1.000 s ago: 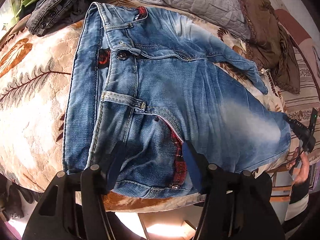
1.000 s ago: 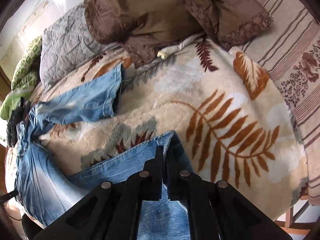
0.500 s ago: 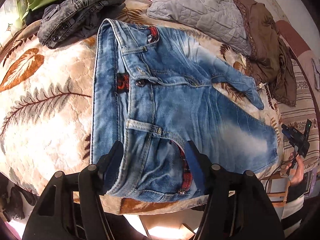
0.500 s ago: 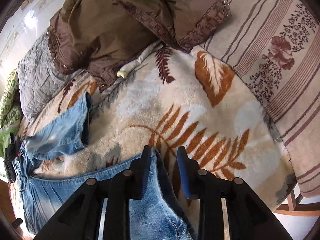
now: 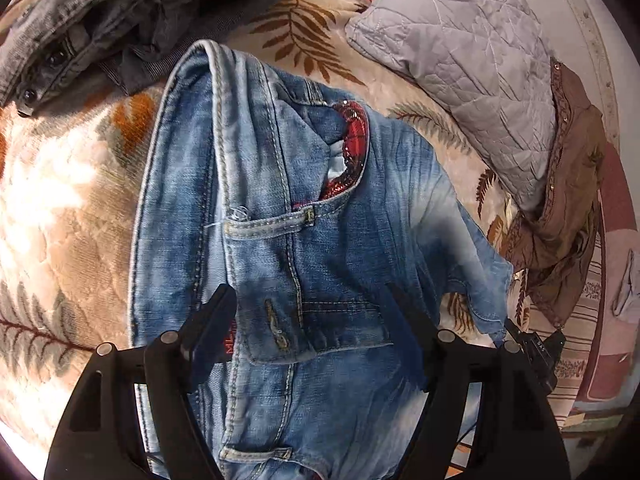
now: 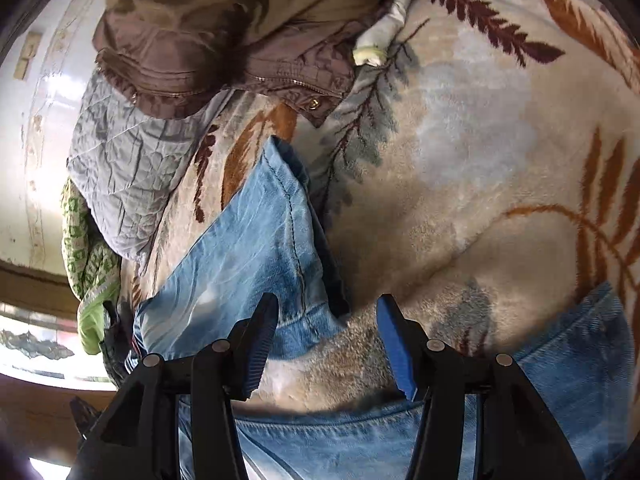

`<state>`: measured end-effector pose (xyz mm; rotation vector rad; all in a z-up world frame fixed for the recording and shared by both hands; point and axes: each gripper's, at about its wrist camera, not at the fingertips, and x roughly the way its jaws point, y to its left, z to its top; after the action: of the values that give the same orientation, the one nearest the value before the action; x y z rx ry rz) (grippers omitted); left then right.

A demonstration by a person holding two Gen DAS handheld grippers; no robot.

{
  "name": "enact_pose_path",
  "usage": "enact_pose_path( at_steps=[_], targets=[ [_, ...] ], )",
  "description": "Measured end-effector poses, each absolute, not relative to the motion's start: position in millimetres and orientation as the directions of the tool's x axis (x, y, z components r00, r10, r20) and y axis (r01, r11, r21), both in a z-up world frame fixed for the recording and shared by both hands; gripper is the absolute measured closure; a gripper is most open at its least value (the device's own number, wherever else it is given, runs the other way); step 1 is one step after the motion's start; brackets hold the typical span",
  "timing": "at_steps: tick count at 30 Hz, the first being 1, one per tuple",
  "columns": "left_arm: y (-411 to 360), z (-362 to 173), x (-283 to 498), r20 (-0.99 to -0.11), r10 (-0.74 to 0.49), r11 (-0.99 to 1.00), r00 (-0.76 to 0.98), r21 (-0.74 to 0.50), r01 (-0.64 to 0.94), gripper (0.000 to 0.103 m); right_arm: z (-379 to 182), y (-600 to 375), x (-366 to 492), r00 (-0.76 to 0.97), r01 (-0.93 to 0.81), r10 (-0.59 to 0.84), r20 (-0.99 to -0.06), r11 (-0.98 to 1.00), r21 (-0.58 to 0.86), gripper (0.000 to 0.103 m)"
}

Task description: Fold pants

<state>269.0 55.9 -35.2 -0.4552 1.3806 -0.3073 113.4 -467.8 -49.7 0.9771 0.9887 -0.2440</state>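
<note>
- Writing: a red label at the jeans' waistband, beside the left gripper's near finger, is partly covered and cannot be read; small pale lettering on the black device at the right edge of the left wrist view is too small to read.
- Jeans: faded blue denim with pale double stitching, a belt loop, a buttonhole flap and red plaid pocket lining; they lie flat on the bed, waistband nearest the left gripper.
- Blanket: plush, cream, printed with rust and brown fern leaves.
- Left gripper: black fingers wide apart and opening, over the waistband; the denim shows between them, not pinched.
- Right gripper: blue ribbed pads, opening; one leg's hem lies just ahead, unheld.
- Grey quilted pillow, brown jacket, dark grey denim: cut off at the frame edges.
</note>
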Motion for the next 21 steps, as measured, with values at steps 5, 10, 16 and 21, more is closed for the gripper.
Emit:
enact_pose_path(
  at_steps=[5, 10, 16, 21],
  targets=[
    [33.0, -30.7, 266.3, -0.888, -0.416, 0.908, 0.196, -0.418, 0.035, 0.076, -26.7, -457.5, 143.6, 0.613, 0.458, 0.204, -0.764, 0.695, 0.554, 0.098],
    [22.7, -45.8, 276.1, -0.926, -0.338, 0.941, 0.168, -0.338, 0.034, 0.079, 16.6, -493.7, 152.5, 0.635, 0.513, -0.056, -0.771, 0.776, 0.366, 0.103],
    [43.8, -7.1, 266.8, -0.914, -0.332, 0.943, 0.234, -0.323, 0.074, 0.078, -35.8, -539.4, 140.0, 0.480, 0.614, -0.027, -0.877, 0.724, 0.314, 0.097],
    [72.8, 32.9, 296.3, -0.880, -0.332, 0.936, 0.340, -0.352, 0.002, 0.025, -16.8, -538.6, 156.9, 0.569, 0.525, 0.085, -0.818, 0.728, 0.441, 0.053]
  ],
)
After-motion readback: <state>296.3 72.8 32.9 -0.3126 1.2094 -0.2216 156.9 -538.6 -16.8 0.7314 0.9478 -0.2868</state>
